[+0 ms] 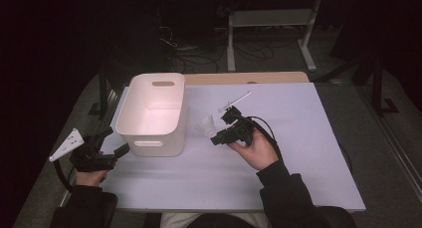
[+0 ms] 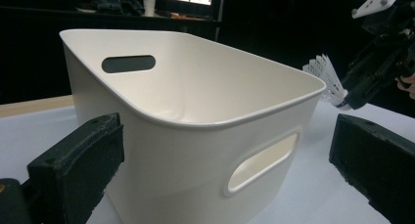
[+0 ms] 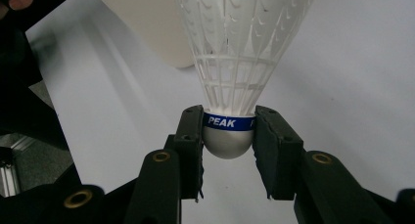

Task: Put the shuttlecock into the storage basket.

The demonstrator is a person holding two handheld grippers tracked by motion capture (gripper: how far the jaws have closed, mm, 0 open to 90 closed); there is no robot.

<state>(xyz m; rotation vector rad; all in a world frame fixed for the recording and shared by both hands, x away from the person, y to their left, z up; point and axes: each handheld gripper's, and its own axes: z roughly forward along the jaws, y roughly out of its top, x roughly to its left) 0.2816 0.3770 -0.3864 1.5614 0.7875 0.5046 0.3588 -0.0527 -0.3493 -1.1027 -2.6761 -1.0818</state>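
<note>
Shuttlecock (image 3: 230, 131) sits clamped by its rounded cork between your right gripper's (image 3: 229, 136) pads, lifted off the white table (image 1: 298, 153) just beside the bin (image 1: 154, 113). Your left gripper (image 2: 220, 160) waits wide open, empty, facing the bin's near wall. That curved cork could squirt free if you tilt sharply.

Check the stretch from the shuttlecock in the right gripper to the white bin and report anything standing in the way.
Nothing visible does. The right gripper holds the shuttlecock by its cork just right of the white bin, with bare table between. The bin's near wall must be cleared.
</note>
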